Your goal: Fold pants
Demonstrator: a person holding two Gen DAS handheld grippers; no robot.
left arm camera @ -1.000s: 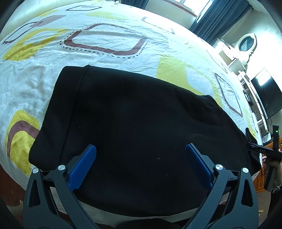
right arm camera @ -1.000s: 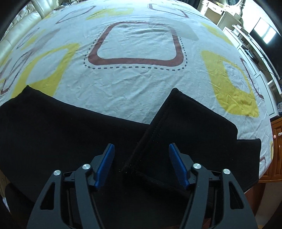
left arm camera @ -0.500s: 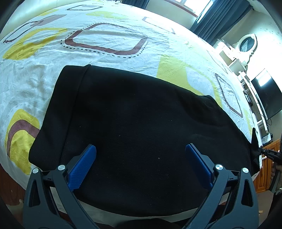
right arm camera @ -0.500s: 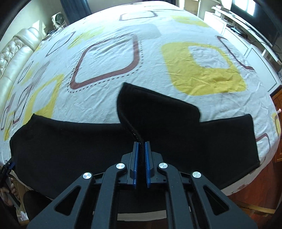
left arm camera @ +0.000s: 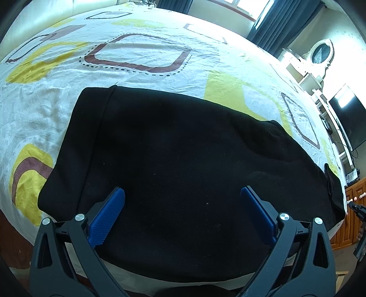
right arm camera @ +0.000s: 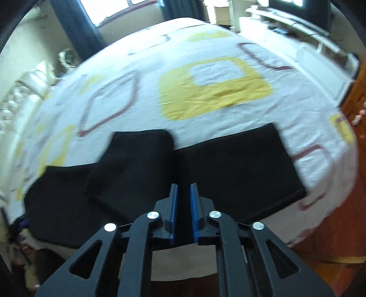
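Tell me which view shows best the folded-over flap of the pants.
The right wrist view: the flap lies doubled over the rest of the pants, with its corners visible, though blurred. The left wrist view shows only the broad flat part of the pants between the open left gripper fingers; no flap is distinguishable.

Daylight from windows [left arm camera: 242, 3], glare at right, fisheye-bent edges, right wrist view motion-blurred
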